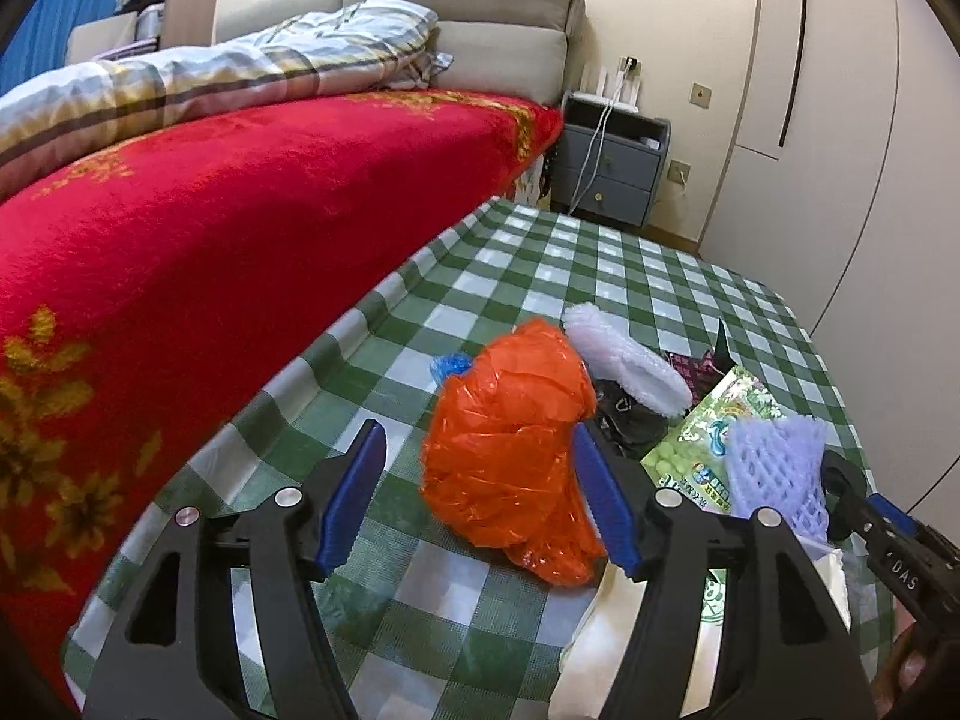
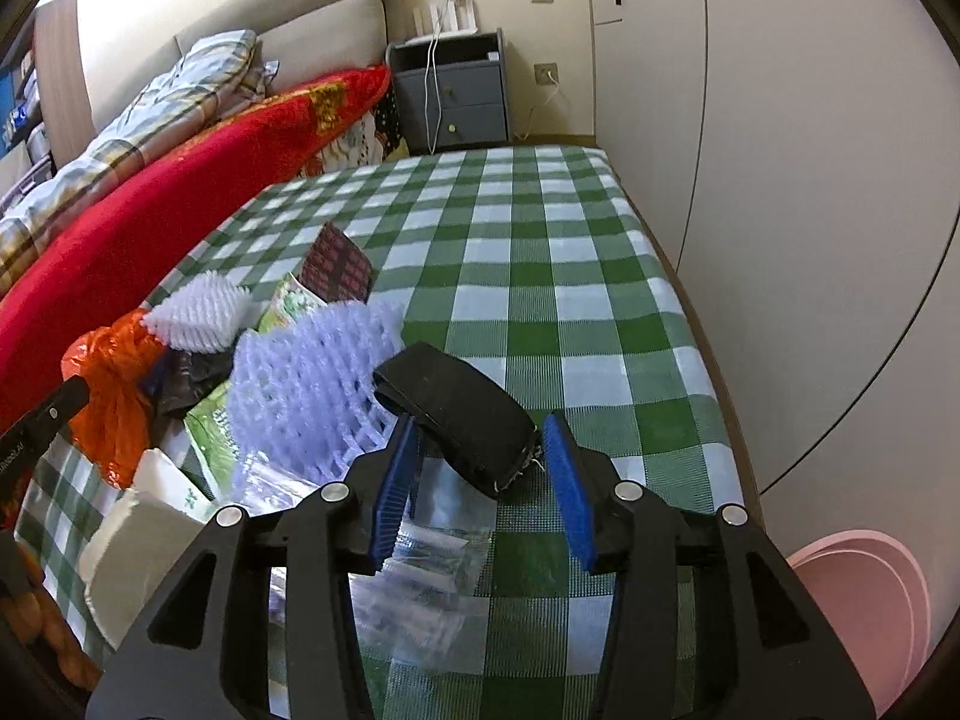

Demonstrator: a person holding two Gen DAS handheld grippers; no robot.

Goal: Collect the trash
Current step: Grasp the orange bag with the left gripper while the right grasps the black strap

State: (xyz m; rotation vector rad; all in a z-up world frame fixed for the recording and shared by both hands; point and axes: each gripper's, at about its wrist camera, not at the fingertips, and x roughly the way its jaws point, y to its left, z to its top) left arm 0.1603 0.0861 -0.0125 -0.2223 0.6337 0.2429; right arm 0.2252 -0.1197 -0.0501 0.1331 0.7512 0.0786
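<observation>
Trash lies heaped on a green checked cloth [image 2: 540,240]. A crumpled orange plastic bag [image 1: 510,450] sits partly between the fingers of my left gripper [image 1: 480,429], which is open; the right finger stands in front of the bag. Beside it lie a white foam net [image 1: 624,360], a purple foam net [image 1: 774,468] and a green snack packet [image 1: 690,450]. My right gripper [image 2: 480,420] is open around the near end of a black flat strip [image 2: 456,408] resting on the cloth. Under this gripper lies a clear plastic bag [image 2: 420,564].
A bed with a red blanket [image 1: 180,240] borders the cloth on the left. A grey nightstand [image 1: 606,171] stands at the far end, and white wardrobe doors [image 2: 810,240] run along the right. A pink bin [image 2: 858,606] sits low at the right. White paper [image 2: 138,546] lies at the near left.
</observation>
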